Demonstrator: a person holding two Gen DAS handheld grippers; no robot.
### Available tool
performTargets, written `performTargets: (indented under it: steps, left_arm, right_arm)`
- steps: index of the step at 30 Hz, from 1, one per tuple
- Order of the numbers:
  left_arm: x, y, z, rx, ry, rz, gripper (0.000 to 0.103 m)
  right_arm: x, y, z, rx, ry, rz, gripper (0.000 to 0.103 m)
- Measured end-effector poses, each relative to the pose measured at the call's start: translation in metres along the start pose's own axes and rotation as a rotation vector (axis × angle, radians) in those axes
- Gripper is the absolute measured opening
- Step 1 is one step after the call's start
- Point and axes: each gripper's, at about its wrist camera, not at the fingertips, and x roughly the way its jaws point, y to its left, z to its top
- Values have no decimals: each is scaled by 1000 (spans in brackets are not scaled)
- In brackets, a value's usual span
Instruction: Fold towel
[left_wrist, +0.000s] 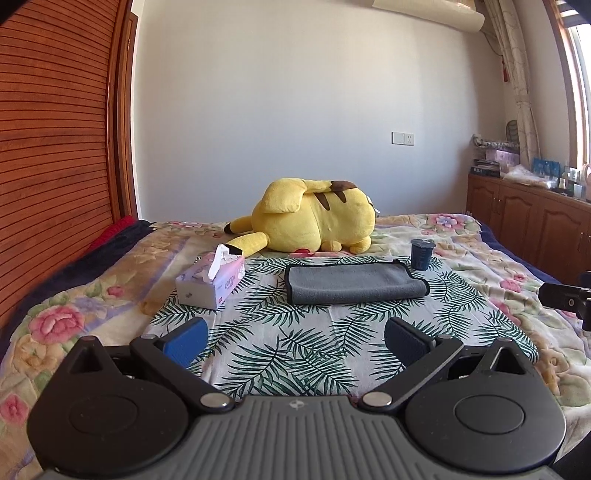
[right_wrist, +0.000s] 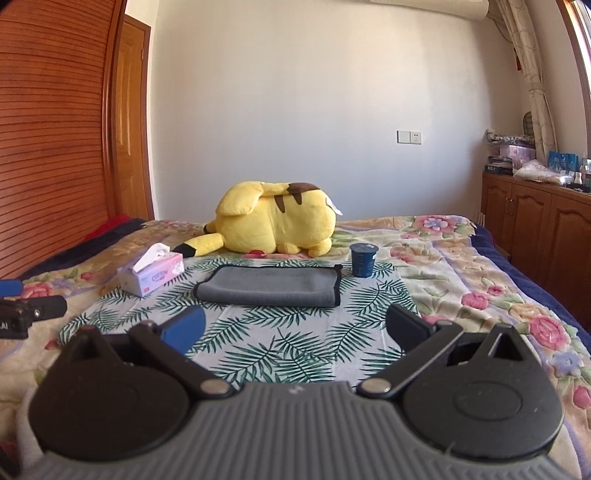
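towel (left_wrist: 354, 282) folded flat | tissue box (left_wrist: 210, 282) tissue sticking out | left gripper (left_wrist: 295, 341), right gripper (right_wrist: 295, 332) wide apart, empty

Towel (left_wrist: 354, 282) between tissue box (left_wrist: 210, 282) and cup (left_wrist: 421, 254)

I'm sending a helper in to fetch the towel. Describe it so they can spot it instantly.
On the bed with the floral quilt, a white cloth printed with green palm leaves is spread out. The grey microfibre towel with black trim lies flat on it, between a pink-and-white tissue box and a dark blue cup. It alone is flat, grey fabric.
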Motion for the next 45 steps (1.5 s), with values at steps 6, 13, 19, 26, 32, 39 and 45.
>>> performTargets:
  steps: [6, 13, 19, 26, 32, 39, 45]
  left_arm:
    - [-1, 0, -1, 3, -5, 0, 85]
    - [-1, 0, 0, 5, -4, 1, 85]
    - [-1, 0, 0, 6, -3, -2, 85]
    - [-1, 0, 0, 6, -3, -1, 85]
    - [-1, -1, 0, 6, -3, -1, 85]
    - [-1, -1, 0, 7, -3, -1, 85]
    - [-2, -1, -1, 9, -3, -1, 85]
  right_arm:
    - [0, 0, 0, -1, -3, -10, 103]
    - [0, -1, -1, -2, -5, -13, 103]
    - [0, -2, -1, -2, -5, -13, 103]
    - [-1, -2, 0, -2, -5, -13, 103]
    - [-1, -2, 0, -2, -5, -13, 103]
    - [0, -2, 0, -3, -5, -13, 103]
    - [-1, -2, 0, -3, -5, -13, 103]
